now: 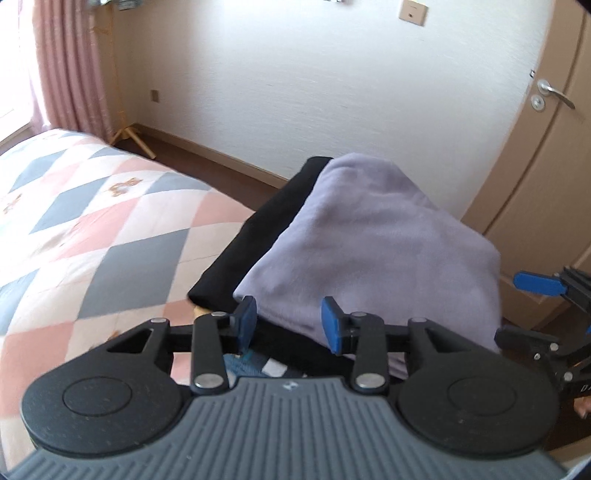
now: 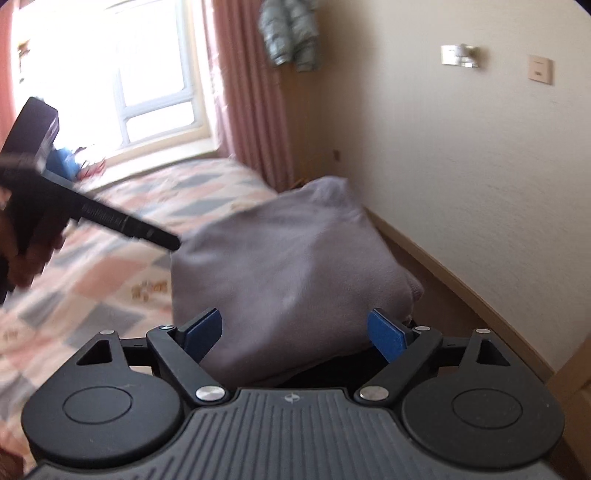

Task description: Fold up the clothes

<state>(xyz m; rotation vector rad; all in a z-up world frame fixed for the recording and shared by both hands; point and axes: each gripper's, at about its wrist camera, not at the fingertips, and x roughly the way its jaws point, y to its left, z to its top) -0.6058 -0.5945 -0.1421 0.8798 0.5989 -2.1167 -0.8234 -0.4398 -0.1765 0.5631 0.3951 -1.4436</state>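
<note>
Bedroom, white wall (image 1: 314,92) at the far side, wooden door (image 1: 535,177) at right with a metal handle (image 1: 554,92), pink curtain (image 1: 74,66) far left. Bed with a pink, grey and white diamond-pattern quilt (image 1: 92,229) fills the left side.

Folded lavender garment (image 1: 369,243) sits on top of a folded black garment (image 1: 258,236), the stack at the right edge of the bed, near both grippers. Black one sticks out to the left from under the lavender one. More fabric, blue and white, peeks out under the left gripper; can't tell what it is.

Left gripper (image 1: 290,321): blue fingers (image 1: 246,316) partly apart, gripping nothing, near edge of the lavender garment just ahead of and between the tips. Contact unclear.

Right gripper (image 2: 295,334): fingers (image 2: 386,334) spread wide, nothing clamped, lavender garment (image 2: 288,266) bulging between them at its near edge. Can't tell whether the pads touch the cloth. This view is motion-blurred.

Right wrist view also shows the window (image 2: 110,74) at far left, a pale padded jacket (image 2: 290,33) hanging high up, and the left gripper body (image 2: 74,199) reaching in from the left, its tip at the left edge of the lavender garment.
</note>
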